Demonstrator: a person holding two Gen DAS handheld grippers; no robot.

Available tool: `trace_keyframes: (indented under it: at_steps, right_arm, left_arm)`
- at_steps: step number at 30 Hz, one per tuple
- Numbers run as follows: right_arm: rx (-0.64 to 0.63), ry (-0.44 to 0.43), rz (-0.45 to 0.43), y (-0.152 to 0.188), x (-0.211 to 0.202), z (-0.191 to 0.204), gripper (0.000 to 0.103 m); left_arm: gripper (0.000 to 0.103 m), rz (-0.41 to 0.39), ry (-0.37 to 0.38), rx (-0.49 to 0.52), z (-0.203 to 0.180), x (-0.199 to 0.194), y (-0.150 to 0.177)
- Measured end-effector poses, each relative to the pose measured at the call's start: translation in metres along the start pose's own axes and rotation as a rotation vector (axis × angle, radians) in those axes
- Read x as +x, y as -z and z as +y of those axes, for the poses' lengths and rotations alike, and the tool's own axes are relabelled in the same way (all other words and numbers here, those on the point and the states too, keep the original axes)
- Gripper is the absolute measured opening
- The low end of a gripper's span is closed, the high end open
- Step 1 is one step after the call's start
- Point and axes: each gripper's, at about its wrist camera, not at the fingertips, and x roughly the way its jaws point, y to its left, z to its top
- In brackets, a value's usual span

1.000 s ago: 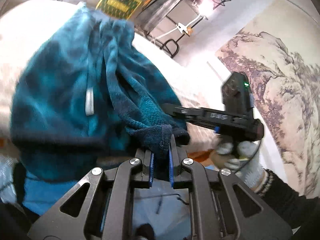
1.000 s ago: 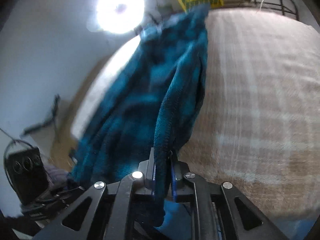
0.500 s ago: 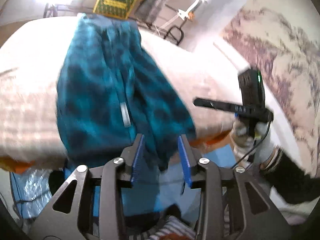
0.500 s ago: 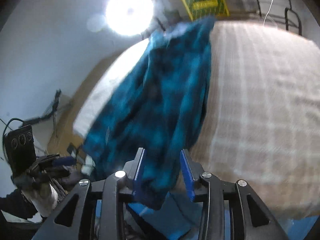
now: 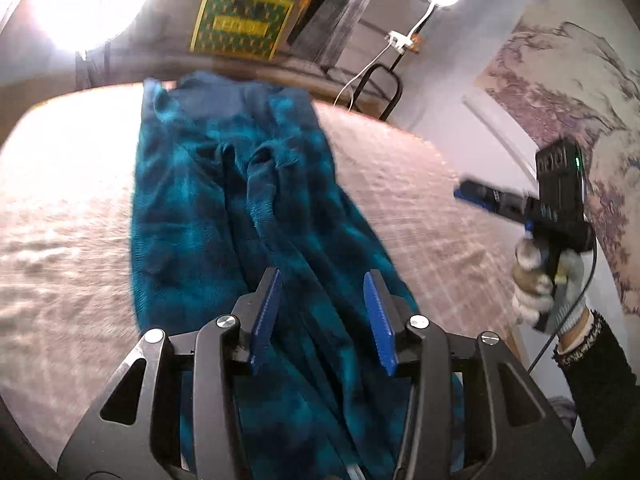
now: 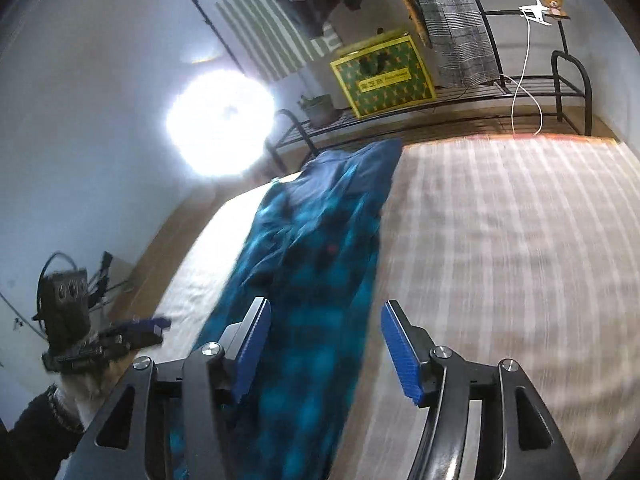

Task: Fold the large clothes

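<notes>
In the left wrist view, the left claw (image 5: 322, 312) is standing released, its jaws having just been opening, above the teal fleece garment (image 5: 236, 200) lying lengthwise on the bed (image 5: 420, 200)

In the right wrist view, the right claw (image 6: 324, 344) is also gaping empty, jaws just opened, over the same garment (image 6: 320, 264), which is running down the bed's (image 6: 500, 240) left part

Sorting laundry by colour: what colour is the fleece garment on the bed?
Teal-blue fleece garment, dark blotches; left wrist view.
</notes>
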Motion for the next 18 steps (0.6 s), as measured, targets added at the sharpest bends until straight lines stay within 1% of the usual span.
trace_keyframes:
  at_steps: [3,6,7,8,10,11,13,16,17,18]
  right_arm:
    - [0.030,0.007,0.001,-0.031,0.037,-0.025,0.061]
    - [0.087,-0.007,-0.003,-0.054,0.079,-0.050,0.061]
    - [0.111,-0.023,0.003,-0.065,0.098,-0.059,0.061]
    - [0.123,-0.025,0.005,-0.070,0.109,-0.064,0.061]
    - [0.140,-0.024,0.013,-0.085,0.139,-0.075,0.061]
    - [0.155,-0.029,0.019,-0.092,0.154,-0.081,0.061]
    - [0.186,-0.042,0.032,-0.110,0.183,-0.093,0.061]
    - [0.216,-0.079,0.059,-0.129,0.214,-0.103,0.060]
    - [0.225,-0.083,0.076,-0.135,0.226,-0.105,0.060]
    - [0.222,-0.069,0.085,-0.139,0.236,-0.107,0.053]
  left_arm:
    - [0.043,0.025,0.001,0.027,0.015,0.031,-0.008]
    - [0.043,0.006,0.015,0.048,0.028,0.045,-0.015]
    - [0.043,-0.012,0.025,0.037,0.036,0.048,-0.017]
    - [0.043,-0.022,0.037,0.024,0.041,0.050,-0.017]
    - [0.043,-0.040,0.096,-0.045,0.061,0.056,-0.018]
    - [0.043,-0.043,0.113,-0.064,0.067,0.059,-0.018]
    - [0.043,-0.047,0.135,-0.113,0.083,0.064,-0.016]
    - [0.043,-0.057,0.162,-0.140,0.097,0.067,-0.010]
    - [0.043,-0.057,0.176,-0.148,0.101,0.069,-0.008]
    - [0.043,-0.056,0.182,-0.150,0.103,0.070,-0.006]
